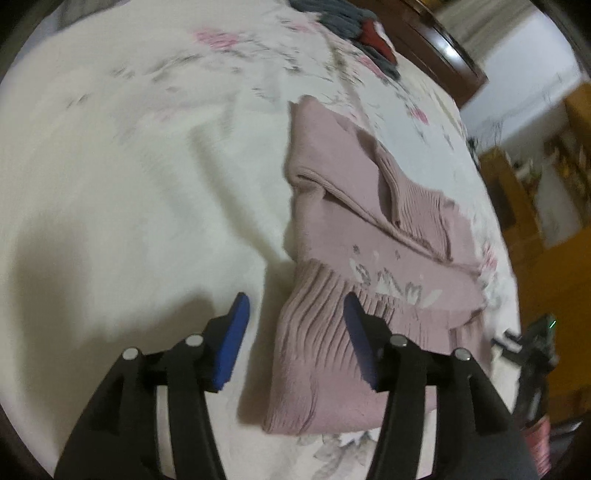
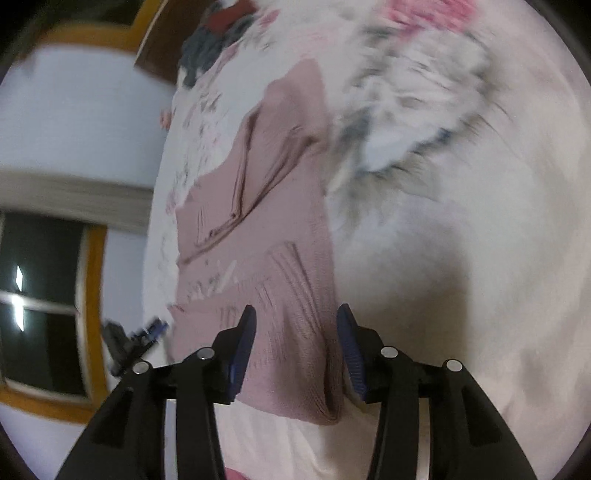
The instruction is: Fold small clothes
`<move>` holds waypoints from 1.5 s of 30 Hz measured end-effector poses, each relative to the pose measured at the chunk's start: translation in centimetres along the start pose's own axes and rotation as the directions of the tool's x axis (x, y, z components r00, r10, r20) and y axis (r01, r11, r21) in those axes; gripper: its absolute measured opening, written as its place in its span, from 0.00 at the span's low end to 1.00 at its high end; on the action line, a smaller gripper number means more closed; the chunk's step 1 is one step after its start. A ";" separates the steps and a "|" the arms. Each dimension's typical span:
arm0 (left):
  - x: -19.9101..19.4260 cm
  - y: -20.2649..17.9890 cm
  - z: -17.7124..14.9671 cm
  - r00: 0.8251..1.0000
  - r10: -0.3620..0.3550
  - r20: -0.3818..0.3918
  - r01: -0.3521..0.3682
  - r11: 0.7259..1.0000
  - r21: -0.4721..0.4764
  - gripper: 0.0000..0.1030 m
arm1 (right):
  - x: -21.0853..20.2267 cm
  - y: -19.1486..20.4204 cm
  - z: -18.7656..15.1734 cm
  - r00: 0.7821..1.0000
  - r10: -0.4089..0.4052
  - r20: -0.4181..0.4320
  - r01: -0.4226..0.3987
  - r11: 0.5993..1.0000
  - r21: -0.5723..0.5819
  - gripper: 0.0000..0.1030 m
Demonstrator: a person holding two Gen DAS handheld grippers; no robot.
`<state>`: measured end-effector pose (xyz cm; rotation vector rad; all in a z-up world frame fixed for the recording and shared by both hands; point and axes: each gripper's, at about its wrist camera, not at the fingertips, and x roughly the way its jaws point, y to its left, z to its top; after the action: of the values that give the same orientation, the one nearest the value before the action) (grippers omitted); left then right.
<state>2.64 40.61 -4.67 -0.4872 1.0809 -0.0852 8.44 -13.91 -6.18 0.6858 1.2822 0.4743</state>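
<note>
Folded pink sweater (image 1: 369, 229) lies near the bed's (image 1: 129, 184) edge.
Left gripper (image 1: 297, 339) and right gripper (image 2: 295, 347) hover, fingers apart, over its ribbed hem; open bedspread alongside.

A bed covered by a white sheet (image 1: 129, 177) with faint pink and grey flowers fills most of the frame. A folded pink sweater (image 1: 354, 236) lies right of centre, and dark grey and red clothes (image 1: 354, 26) sit at the top.

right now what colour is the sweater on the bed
Dusty pink sweater with a pale floral print near the hem, clearest in the left wrist view.
</note>
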 end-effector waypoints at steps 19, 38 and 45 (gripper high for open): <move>5.3 -6.4 0.6 0.997 0.080 -0.012 -0.065 0.879 0.472 0.41 | 7.8 6.3 1.4 0.945 -0.322 -0.067 0.235 0.802 -0.549 0.45; 6.6 -7.3 -0.5 0.993 0.119 -0.004 -0.099 0.848 0.520 0.18 | 8.4 5.7 0.8 0.947 -0.307 -0.091 0.207 0.803 -0.559 0.22; 4.7 -8.0 -1.3 0.995 0.089 0.037 -0.095 0.853 0.514 0.10 | 6.0 6.1 0.4 0.972 -0.229 -0.063 0.163 0.838 -0.521 0.10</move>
<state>5.09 31.67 -5.70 0.0518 1.0178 -0.2803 10.53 -5.58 -6.11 0.0707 1.2503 0.6640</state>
